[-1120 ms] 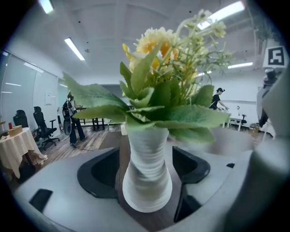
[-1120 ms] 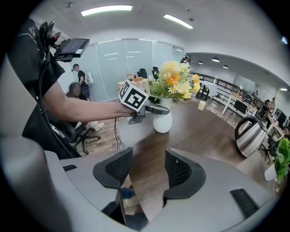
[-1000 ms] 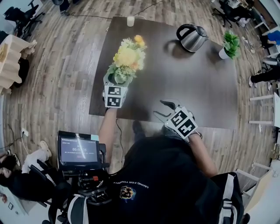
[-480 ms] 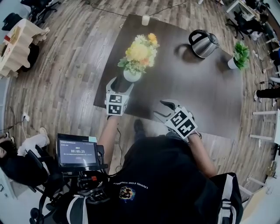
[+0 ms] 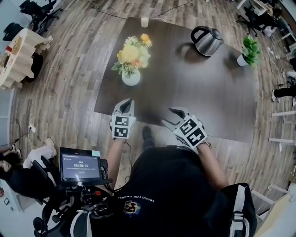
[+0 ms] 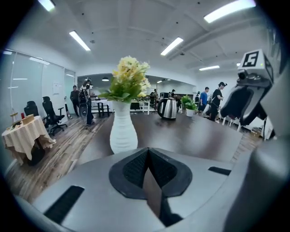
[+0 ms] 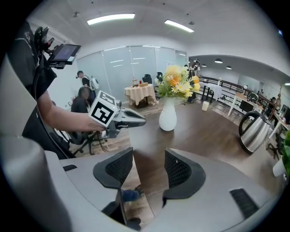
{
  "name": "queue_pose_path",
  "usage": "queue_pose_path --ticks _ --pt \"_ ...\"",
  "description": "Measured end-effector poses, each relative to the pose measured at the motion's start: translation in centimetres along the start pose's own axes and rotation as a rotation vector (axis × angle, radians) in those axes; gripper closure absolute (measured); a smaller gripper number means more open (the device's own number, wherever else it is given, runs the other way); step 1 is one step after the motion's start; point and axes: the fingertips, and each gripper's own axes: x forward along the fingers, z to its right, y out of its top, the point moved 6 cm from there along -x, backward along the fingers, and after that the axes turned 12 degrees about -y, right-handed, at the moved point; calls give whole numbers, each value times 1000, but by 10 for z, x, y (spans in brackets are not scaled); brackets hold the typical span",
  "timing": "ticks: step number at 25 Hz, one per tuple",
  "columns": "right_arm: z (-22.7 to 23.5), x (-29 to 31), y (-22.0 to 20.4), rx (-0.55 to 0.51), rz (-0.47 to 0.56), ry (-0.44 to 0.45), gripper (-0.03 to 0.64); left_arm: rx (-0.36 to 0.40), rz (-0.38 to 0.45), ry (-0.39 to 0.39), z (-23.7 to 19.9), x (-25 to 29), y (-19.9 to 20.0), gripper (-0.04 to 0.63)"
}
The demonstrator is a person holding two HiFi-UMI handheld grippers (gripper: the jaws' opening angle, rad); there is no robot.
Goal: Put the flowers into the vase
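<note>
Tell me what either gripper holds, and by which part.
Nothing is held. The left gripper has just closed its jaws on nothing; the right gripper stands open and empty. The flowers sit in the vase, clear of both.

Yellow, orange and cream flowers (image 5: pixel 132 53) fill a white ribbed vase (image 5: pixel 131 77) on a dark brown table (image 5: pixel 199 90), beside a silver kettle (image 5: pixel 208 42).

- A dark brown table (image 5: pixel 203 92) stands on a floor (image 5: pixel 69 92) of wood planks.
- A steel kettle (image 5: pixel 206 40) sits near the table's far edge, and a potted plant (image 5: pixel 248 50) stands at its far right corner.
- A small round table under a cream cloth (image 5: pixel 21 55) stands off to the left, with black office chairs (image 5: pixel 37 9) beyond it.
- Glass partition walls (image 7: pixel 122 63) line one side of the room.
- Long strip lights (image 6: pixel 80 41) glow on the white ceiling (image 6: pixel 136 22).
</note>
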Motion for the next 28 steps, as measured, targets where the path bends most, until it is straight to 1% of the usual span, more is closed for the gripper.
queue_pose_path --ticks 5,10,15,19,28 --pt "16 -30 -26 89 46 -61 392 19 -23 -53 52 5 7 588" --pt "28 -63 -53 156 88 -100 393 67 -37 -92 106 8 14 588" --pt "26 -89 -86 171 94 -77 393 82 -22 -141 168 9 17 588" --pt "19 -106 -113 178 100 -42 393 81 -31 -181 213 7 11 588" --pt "-3 -142 -165 174 115 -9 393 71 -33 -154 279 -15 -17 588"
